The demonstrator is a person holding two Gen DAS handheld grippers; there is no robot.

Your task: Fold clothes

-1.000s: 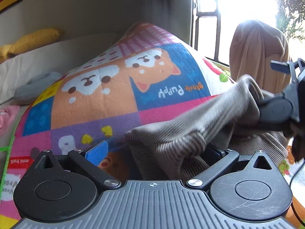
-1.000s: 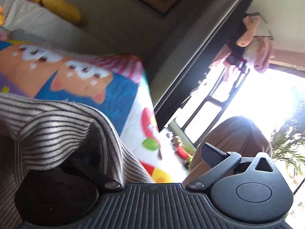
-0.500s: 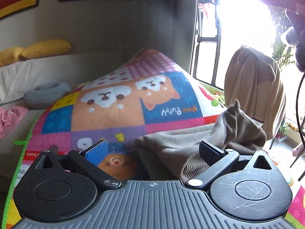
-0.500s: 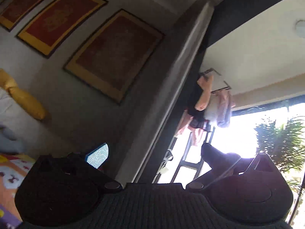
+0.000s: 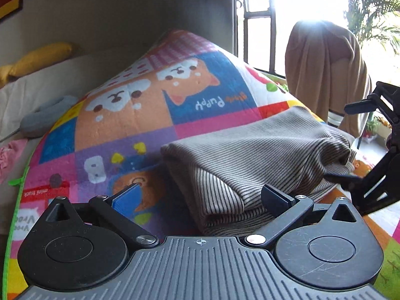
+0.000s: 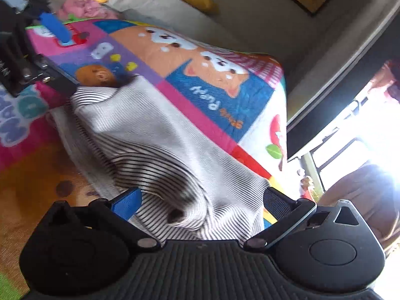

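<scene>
A grey-and-black striped garment (image 5: 252, 160) lies folded in layers on the colourful puppy play mat (image 5: 140, 115). My left gripper (image 5: 200, 200) is open at the garment's near left corner, with cloth between the jaws but not pinched. My right gripper (image 6: 200, 203) is open over the garment (image 6: 160, 145) at its other end, holding nothing. The right gripper also shows at the right edge of the left wrist view (image 5: 375, 175). The left gripper shows at the upper left of the right wrist view (image 6: 42, 57).
A brown cloth-draped chair (image 5: 325, 75) stands by the bright window (image 5: 260, 25). A sofa holds a yellow cushion (image 5: 40, 60), a grey pillow (image 5: 47, 115) and pink clothes (image 6: 85, 7). The mat (image 6: 220, 95) covers the floor around the garment.
Both grippers have let go of the garment, and it now lies flat and folded on the mat. The right gripper swung up toward the wall, then came back down over the garment.
</scene>
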